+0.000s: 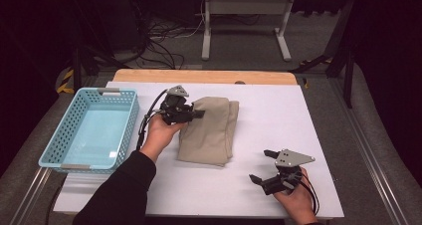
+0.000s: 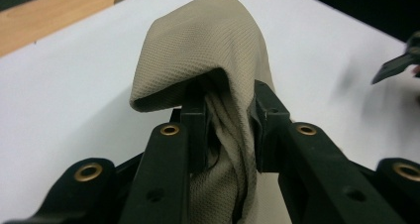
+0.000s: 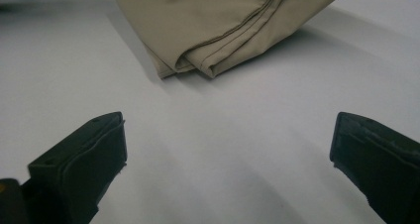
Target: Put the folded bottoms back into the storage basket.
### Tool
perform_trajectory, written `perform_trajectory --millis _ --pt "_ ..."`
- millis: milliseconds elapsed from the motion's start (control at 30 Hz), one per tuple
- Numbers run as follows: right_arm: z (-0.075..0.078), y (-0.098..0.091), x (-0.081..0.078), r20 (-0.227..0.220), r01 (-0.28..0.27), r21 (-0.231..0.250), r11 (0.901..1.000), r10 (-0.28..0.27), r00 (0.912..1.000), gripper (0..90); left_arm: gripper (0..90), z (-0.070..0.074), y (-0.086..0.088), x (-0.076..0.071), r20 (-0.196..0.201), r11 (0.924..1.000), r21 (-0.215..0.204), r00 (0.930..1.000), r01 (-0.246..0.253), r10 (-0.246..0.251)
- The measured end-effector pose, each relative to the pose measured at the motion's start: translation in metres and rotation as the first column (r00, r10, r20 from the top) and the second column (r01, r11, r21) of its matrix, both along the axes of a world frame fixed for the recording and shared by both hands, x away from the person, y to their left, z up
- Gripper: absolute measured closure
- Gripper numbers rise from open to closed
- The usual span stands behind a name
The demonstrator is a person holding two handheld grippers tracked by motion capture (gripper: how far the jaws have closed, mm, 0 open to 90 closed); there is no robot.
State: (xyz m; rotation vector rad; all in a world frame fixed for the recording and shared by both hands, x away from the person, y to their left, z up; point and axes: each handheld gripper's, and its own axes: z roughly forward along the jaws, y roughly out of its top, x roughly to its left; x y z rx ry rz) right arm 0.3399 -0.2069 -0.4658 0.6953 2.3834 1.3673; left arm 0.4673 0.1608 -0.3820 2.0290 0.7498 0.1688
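A folded beige cloth [image 1: 211,130] lies in the middle of the white table [image 1: 278,115]. My left gripper [image 1: 195,114] is shut on the cloth's left edge and holds that edge lifted off the table. In the left gripper view the fabric [image 2: 218,55] bunches between the two black jaws and drapes over them. My right gripper [image 1: 263,166] rests near the table's front right, open, with nothing between its jaws. In the right gripper view the cloth [image 3: 218,21] lies ahead, beyond the wide-apart fingertips [image 3: 94,144].
A light blue perforated basket [image 1: 67,140] stands at the table's left edge, close beside my left forearm. A wooden strip [image 1: 204,76] runs along the table's far edge. Dark floor, cables and a white desk frame lie beyond.
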Motion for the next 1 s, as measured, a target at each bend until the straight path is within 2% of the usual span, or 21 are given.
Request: perform_trajectory --millis 67,200,433,567,600,833,1000 --pt "0.0 0.0 0.0 0.001 -0.001 0.0 1.0 0.001 1.0 1.9 72.7 0.008 0.002 -0.005 0.024 0.9998 -0.016 0.9996 0.012 -0.011" --pt "0.0 0.0 0.0 0.003 -0.002 0.001 1.0 0.002 1.0 1.9 72.7 0.017 0.005 -0.012 0.041 0.9984 -0.05 0.9989 0.027 -0.025" --pt "0.0 0.0 -0.001 0.005 -0.002 0.004 1.0 0.002 1.0 1.8 72.7 0.031 0.01 -0.02 0.081 0.996 -0.081 0.9962 0.039 -0.032" --pt "0.0 0.0 -0.001 0.005 -0.002 0.004 1.0 0.002 1.0 1.8 72.8 0.036 0.012 -0.023 0.091 0.9947 -0.094 0.9953 0.043 -0.034" --pt "0.001 0.0 -0.001 0.006 -0.002 0.003 1.0 0.002 1.0 1.8 72.8 0.039 0.015 -0.025 0.108 0.9945 -0.095 0.9936 0.044 -0.034" --pt "0.001 0.0 -0.001 0.005 -0.003 0.005 1.0 0.003 1.0 1.8 72.8 0.047 0.021 -0.03 0.115 0.9911 -0.127 0.9931 0.041 -0.026" --pt "0.001 0.0 -0.001 0.006 -0.002 0.004 1.0 0.002 1.0 1.8 72.8 0.053 0.026 -0.032 0.133 0.991 -0.128 0.9908 0.04 -0.023"
